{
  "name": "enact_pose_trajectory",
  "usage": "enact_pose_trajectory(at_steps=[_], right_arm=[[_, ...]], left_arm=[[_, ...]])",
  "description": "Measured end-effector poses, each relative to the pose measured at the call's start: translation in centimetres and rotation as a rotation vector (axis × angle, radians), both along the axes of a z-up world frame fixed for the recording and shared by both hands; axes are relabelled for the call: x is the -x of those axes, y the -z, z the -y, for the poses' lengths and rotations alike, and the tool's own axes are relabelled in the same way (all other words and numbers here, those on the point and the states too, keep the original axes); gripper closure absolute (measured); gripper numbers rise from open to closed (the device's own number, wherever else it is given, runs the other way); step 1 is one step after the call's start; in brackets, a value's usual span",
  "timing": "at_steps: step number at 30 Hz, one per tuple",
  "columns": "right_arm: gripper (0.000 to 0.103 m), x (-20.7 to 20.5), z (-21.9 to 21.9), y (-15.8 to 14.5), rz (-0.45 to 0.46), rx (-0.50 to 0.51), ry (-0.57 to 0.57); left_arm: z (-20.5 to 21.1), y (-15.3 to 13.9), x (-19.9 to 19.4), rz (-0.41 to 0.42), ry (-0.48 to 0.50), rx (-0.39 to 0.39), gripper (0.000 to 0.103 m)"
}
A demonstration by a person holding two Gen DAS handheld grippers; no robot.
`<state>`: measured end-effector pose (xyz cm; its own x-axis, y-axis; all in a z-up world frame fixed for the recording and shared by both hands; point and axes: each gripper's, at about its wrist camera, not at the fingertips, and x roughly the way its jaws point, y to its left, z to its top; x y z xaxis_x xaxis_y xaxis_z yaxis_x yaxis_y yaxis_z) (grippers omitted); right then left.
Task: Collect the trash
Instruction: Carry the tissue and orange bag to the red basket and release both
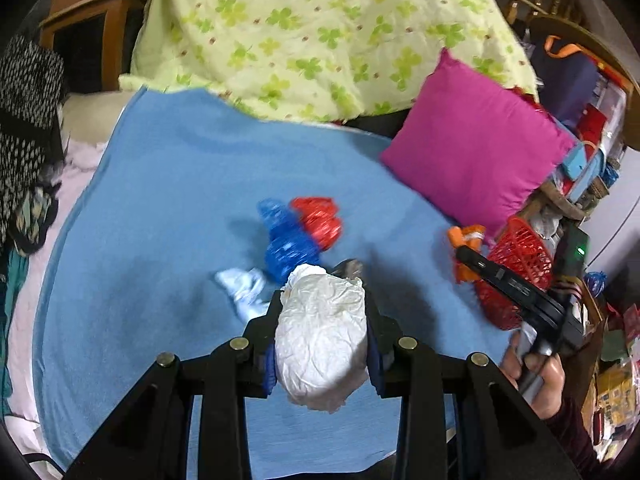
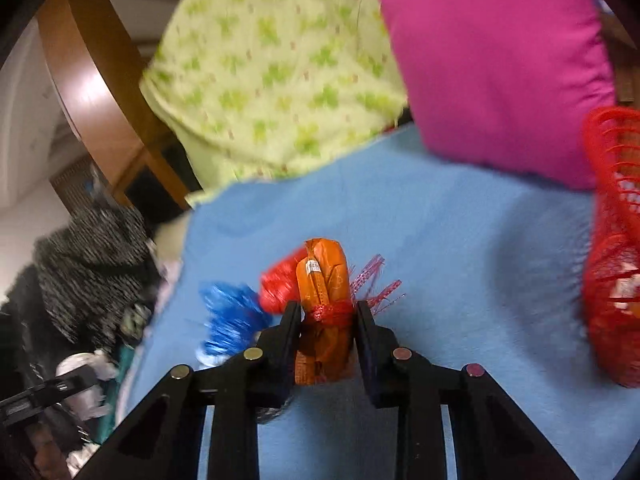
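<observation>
Jaws clamping white wad (image 1: pixel 322 336), orange wrapper (image 2: pixel 324 312).

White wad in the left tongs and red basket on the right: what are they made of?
White wad: looks like crumpled paper or thin plastic film, matte with fine creases; which one is unclear. Red basket: rigid moulded plastic, judging by its open lattice walls and slight gloss.

Right tool (image 2: pixel 327 316) clamped on orange wrapper (image 2: pixel 324 280), blue blanket (image 2: pixel 460 248) beneath, red basket (image 2: pixel 612 240) at right
</observation>
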<state>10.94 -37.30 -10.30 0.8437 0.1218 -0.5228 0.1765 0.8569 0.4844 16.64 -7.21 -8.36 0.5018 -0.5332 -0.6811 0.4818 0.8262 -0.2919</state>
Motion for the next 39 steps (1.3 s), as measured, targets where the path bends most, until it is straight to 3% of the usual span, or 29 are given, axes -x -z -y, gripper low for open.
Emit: enact_pose_trajectory(at_steps=[4,13,20,28,39], right_arm=[[0.074,4.9,1.1,-2.2,0.031,-0.019,0.036],[0.074,15.6,5.7,-8.9,0.129,0.054,0.157],[0.074,21.7,9.3,-11.2,0.178,0.07,0.256],[0.074,26.1,11.4,-12.7,0.227,0.069,0.314],[0.074,28.0,13.8,-12.8,0.267,0.043,0.349]], left_arm=[[2.0,-1.9,1.9,0.039,0.039,0.005,0.066],[8.6,-5.7,6.8,0.107,0.178,0.02,0.066],[13.8,-8.0,10.3,0.164,0.268,0.01,0.066],[18.8,-9.5,13.4,0.218,0.329,-0.032,0.066],[24.5,-10.4,16.3,0.335,0.344,-0.139,0.066]])
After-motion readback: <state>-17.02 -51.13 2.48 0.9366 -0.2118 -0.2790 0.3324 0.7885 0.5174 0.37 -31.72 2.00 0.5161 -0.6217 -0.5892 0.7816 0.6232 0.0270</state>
